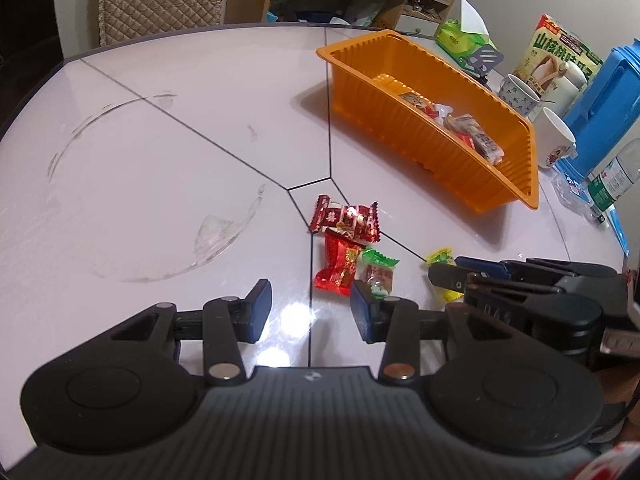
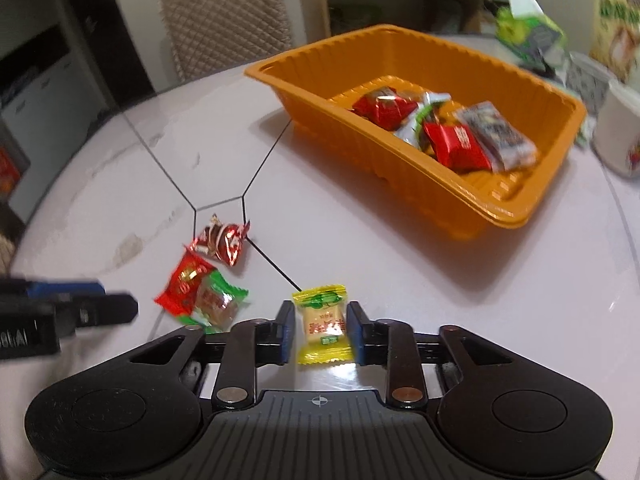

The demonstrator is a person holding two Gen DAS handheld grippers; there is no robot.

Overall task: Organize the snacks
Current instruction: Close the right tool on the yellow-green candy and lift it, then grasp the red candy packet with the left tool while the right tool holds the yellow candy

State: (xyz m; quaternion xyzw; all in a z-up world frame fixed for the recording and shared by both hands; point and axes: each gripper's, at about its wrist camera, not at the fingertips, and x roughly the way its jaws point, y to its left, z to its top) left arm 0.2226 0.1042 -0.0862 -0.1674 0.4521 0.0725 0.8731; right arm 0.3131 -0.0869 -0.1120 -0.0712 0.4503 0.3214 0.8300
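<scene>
Right wrist view: your right gripper (image 2: 320, 330) straddles yellow candy (image 2: 323, 326) on table, fingers beside wrapper, contact unclear through blur, likely closing for orange tray (image 2: 472, 196). Left gripper (image 1: 311, 308) spread wide, empty, near green candy (image 1: 378, 272).

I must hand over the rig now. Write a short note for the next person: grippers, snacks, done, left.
Left gripper: open, holding nothing, above the table.
Right gripper: fingers on both sides of the yellow candy; firm grip not clear.
Done: several snacks lie in the orange tray.
Left: yellow candy, dark red candy, bright red candy, green candy, all on the table.
</scene>
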